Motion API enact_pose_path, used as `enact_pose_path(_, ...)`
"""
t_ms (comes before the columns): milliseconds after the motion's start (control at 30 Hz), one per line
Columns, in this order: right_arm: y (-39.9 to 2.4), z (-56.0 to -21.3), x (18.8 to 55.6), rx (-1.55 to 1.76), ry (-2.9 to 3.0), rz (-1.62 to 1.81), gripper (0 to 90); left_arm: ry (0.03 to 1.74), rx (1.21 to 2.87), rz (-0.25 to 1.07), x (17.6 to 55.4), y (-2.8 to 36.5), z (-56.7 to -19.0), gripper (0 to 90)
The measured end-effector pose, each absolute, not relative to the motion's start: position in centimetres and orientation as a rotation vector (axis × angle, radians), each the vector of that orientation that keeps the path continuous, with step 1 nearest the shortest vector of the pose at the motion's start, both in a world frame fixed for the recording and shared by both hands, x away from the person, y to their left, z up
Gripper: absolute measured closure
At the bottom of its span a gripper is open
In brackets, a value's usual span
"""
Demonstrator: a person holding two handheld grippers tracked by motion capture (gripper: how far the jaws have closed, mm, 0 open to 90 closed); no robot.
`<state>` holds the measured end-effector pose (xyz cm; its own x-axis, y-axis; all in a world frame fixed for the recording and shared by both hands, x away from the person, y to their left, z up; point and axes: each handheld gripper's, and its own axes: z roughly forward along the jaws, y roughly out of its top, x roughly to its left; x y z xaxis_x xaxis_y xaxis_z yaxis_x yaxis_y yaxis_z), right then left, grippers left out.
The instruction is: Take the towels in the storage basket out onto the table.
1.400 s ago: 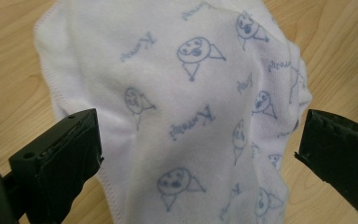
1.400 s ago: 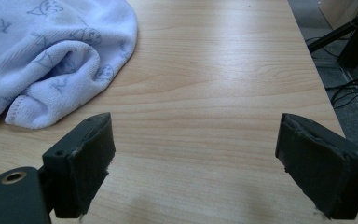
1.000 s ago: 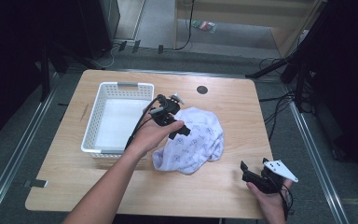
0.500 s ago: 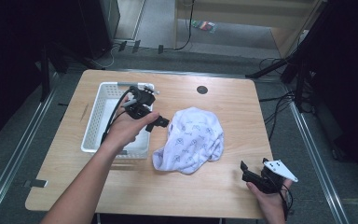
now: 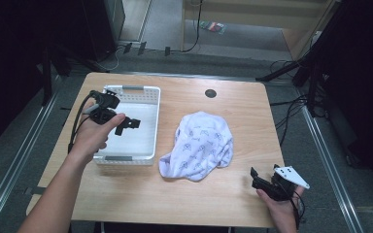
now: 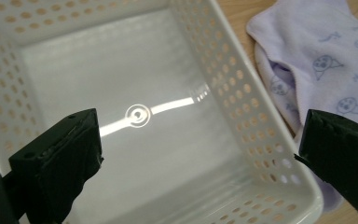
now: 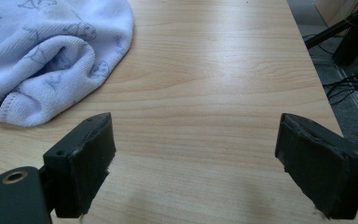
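Note:
A pale lilac printed towel (image 5: 201,144) lies crumpled in the middle of the wooden table (image 5: 184,204); it also shows at the right of the left gripper view (image 6: 317,60) and at the upper left of the right gripper view (image 7: 42,51). A white perforated basket (image 5: 151,127) stands left of the towel, with nothing in it (image 6: 121,116). My left gripper (image 5: 127,124) hovers open over the basket, jaws wide apart and holding nothing. My right gripper (image 5: 255,177) rests open near the table's front right corner, apart from the towel.
A small dark round hole (image 5: 210,93) sits near the table's far edge. Cables and black stands lie on the floor beyond and to the right of the table. Bare wood (image 7: 205,84) stretches ahead of the right gripper.
My left gripper has moved left, off the towel and over the basket, with nothing in it. The towel stays where it lay. The right gripper has not moved.

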<state>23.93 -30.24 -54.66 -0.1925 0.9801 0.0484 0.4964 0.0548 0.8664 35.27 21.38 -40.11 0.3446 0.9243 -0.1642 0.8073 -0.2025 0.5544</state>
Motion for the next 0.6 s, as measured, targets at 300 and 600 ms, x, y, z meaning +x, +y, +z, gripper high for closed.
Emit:
enact_pose_path(300, -30.2, -54.7, 24.0, 1.485, 1.75, 1.056, 12.0, 1.591, 1.978, 0.307, 33.8, 26.0, -41.4, 0.0)
enact_pose_path(600, -30.2, -54.7, 24.0, 1.486, 1.751, 1.05, 12.0, 1.636, 1.905, 0.337, 31.9, 29.7, -41.7, 0.0)
